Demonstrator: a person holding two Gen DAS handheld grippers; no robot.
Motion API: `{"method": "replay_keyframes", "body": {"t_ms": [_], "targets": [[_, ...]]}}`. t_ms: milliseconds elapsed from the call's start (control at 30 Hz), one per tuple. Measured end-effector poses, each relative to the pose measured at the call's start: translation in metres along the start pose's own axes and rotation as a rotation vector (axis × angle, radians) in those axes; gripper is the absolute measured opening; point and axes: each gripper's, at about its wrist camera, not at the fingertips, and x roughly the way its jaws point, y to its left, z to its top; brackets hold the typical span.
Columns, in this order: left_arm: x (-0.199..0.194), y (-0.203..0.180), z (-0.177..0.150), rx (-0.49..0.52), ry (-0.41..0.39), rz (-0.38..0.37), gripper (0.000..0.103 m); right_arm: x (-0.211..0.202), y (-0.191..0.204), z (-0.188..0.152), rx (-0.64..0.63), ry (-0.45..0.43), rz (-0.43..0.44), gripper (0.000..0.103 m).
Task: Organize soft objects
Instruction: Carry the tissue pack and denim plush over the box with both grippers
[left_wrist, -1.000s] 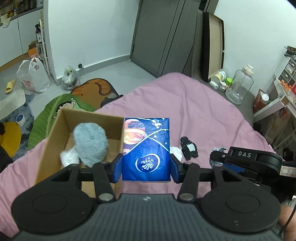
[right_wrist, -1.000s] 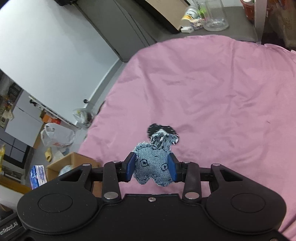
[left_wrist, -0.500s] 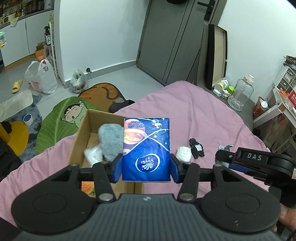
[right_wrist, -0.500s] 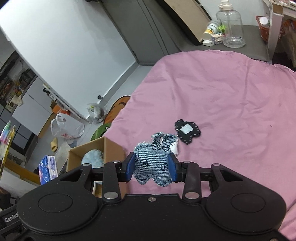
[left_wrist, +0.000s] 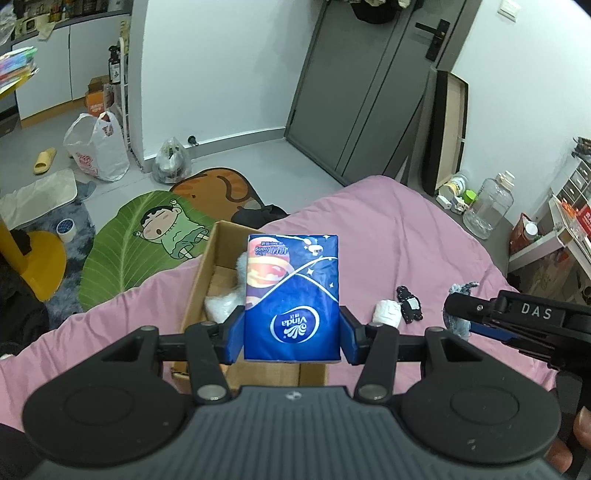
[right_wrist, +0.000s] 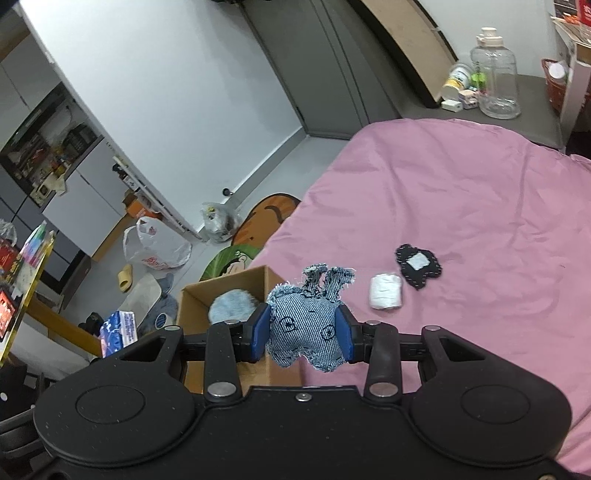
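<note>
Left gripper (left_wrist: 291, 334): clamped on tissue pack (left_wrist: 291, 295), blue pads against both its sides, pack upright at centre of the left wrist view
Right gripper (right_wrist: 303, 338): clamped on denim toy (right_wrist: 308, 325), frayed ears pointing up, centre of the right wrist view; same gripper shows at right edge of the left view (left_wrist: 517, 321)
Box (left_wrist: 201, 273): cardboard, open, on pink sheet (right_wrist: 480, 206), just behind and left of the pack
In box: grey fluffy ball (right_wrist: 232, 304) and a white soft item (left_wrist: 223, 308)
On sheet: white roll (right_wrist: 386, 291) right of centre, black patch (right_wrist: 419, 266) just beside it, upper right of it
Floor: cartoon mat (left_wrist: 147, 236) at left, plastic bag (left_wrist: 98, 147) upper left
</note>
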Motion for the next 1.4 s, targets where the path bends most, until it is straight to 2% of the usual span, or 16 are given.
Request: {"method": "replay_keyframes", "body": {"t_ms": [333, 700, 1400], "targets": [[0.008, 0.032, -0.001, -0.036, 0.027, -0.006, 0.05, 0.011, 0.031, -0.008, -0.038, 0.02, 0.018, 0.038], [0.034, 0.048, -0.003, -0.047, 0.107, -0.013, 0.05, 0.03, 0.048, -0.014, -0.044, 0.059, 0.021, 0.038], [0.114, 0.056, -0.005, -0.114, 0.375, -0.026, 0.05, 0.074, 0.074, -0.012, -0.107, 0.203, -0.012, 0.038]]}}
